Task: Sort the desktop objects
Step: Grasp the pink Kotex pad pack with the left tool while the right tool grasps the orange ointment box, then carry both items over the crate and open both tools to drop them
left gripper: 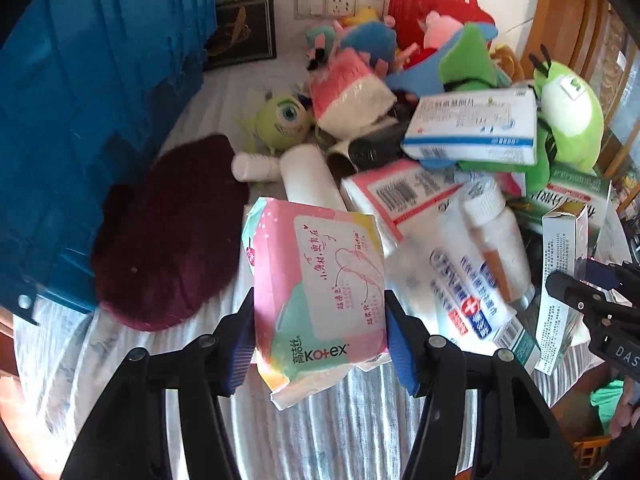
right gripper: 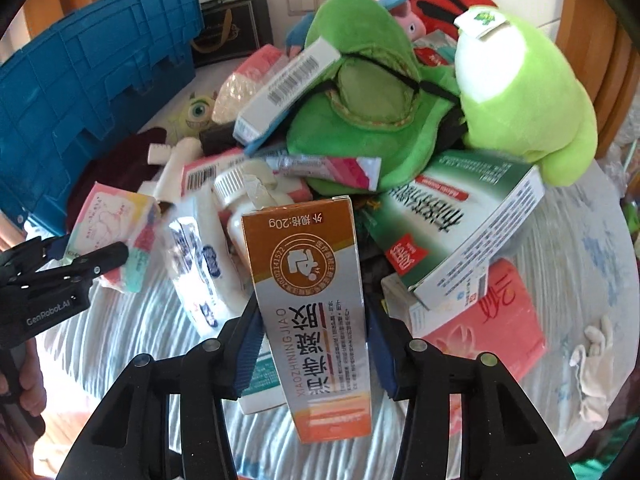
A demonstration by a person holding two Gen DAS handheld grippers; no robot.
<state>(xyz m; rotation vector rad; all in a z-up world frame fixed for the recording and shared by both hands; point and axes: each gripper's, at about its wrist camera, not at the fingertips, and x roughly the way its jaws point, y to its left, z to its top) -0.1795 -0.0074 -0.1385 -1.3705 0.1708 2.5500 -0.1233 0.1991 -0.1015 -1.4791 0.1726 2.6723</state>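
Note:
A pink Kotex pad pack (left gripper: 316,272) sits between the blue pads of my left gripper (left gripper: 320,332), which is shut on its sides, and it hangs clear of the striped tablecloth (left gripper: 340,432). My right gripper (right gripper: 312,344) is shut on a tall orange and silver ointment box (right gripper: 308,280), held upright in front of the pile. The right wrist view also shows the left gripper (right gripper: 84,264) with the pack at the left edge. In the left wrist view the right gripper (left gripper: 580,292) shows at the right edge.
A blue crate (left gripper: 80,120) stands at the left, with a maroon cloth (left gripper: 168,240) beside it. The pile holds medicine boxes (right gripper: 460,220), a white bottle (left gripper: 496,236), green plush toys (right gripper: 520,92) and a pink box (right gripper: 496,320). A red basket (left gripper: 436,4) stands behind.

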